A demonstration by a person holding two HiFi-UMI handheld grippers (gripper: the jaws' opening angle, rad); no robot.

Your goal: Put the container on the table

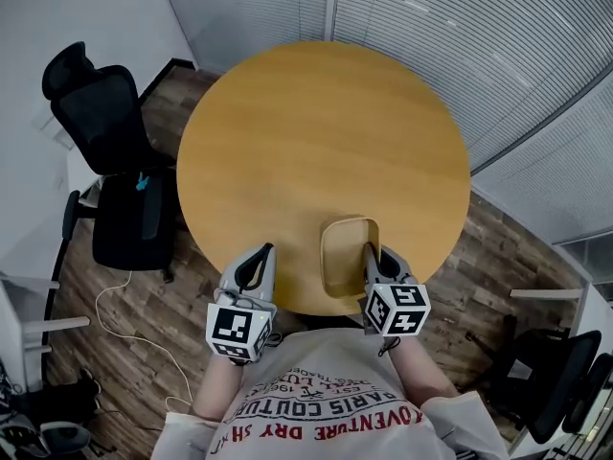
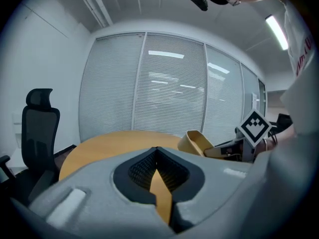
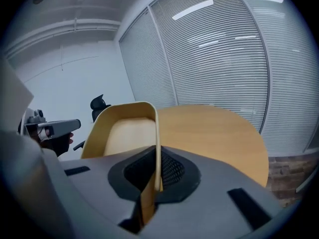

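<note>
The right gripper [image 1: 370, 253] [image 3: 158, 156] is clamped on the container [image 1: 347, 253] [image 3: 124, 128]. Its jaws pinch the thin right-hand wall, one jaw inside and one outside. The container is a shallow, wood-coloured tray with rounded corners, open side up, at the near edge of the round table [image 1: 306, 132] [image 3: 214, 128]. It looks tipped a little, and I cannot tell whether its base touches the tabletop or hangs just above it.

The left gripper [image 1: 261, 257] [image 2: 157, 151] has its jaws together with nothing between them. It sits at the table's near edge too, further round to the left and apart from the container.

A black office chair [image 1: 105, 161] [image 2: 40, 128] stands off the table's left side on the wooden floor [image 1: 153, 305], and slatted blinds [image 1: 460, 36] run behind the table's far side.
</note>
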